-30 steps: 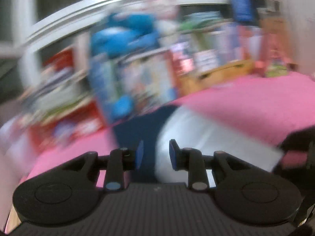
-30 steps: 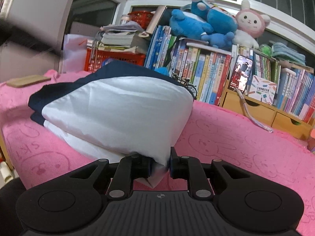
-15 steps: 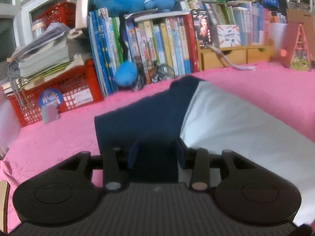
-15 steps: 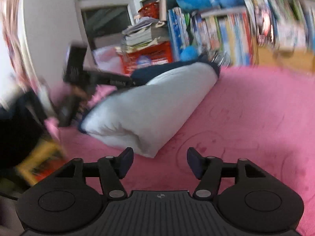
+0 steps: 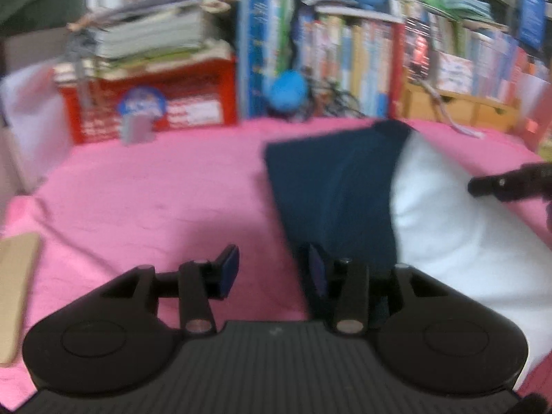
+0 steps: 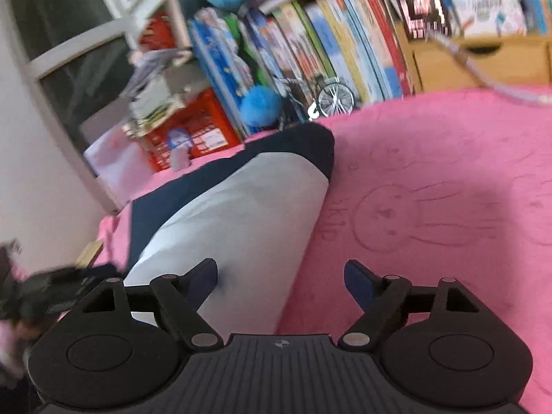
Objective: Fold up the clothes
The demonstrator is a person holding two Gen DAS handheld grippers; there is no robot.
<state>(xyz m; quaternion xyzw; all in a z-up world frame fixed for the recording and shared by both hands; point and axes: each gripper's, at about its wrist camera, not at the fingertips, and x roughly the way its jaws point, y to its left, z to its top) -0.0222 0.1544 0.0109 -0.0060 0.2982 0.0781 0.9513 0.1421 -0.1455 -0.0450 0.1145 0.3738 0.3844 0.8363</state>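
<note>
left gripper jaws parted, holding nothing, its right finger at the navy edge of the folded garment | right gripper jaws wide, empty, left finger over the garment's white part | garment lies folded on the pink blanket; beyond it a red crate and books

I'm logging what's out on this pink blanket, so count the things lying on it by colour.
Navy and white: 1, the folded navy-and-white garment
Tan: 1, the flat tan wooden board at the left edge
Grey: 1, the small grey stand
Total: 3
</note>
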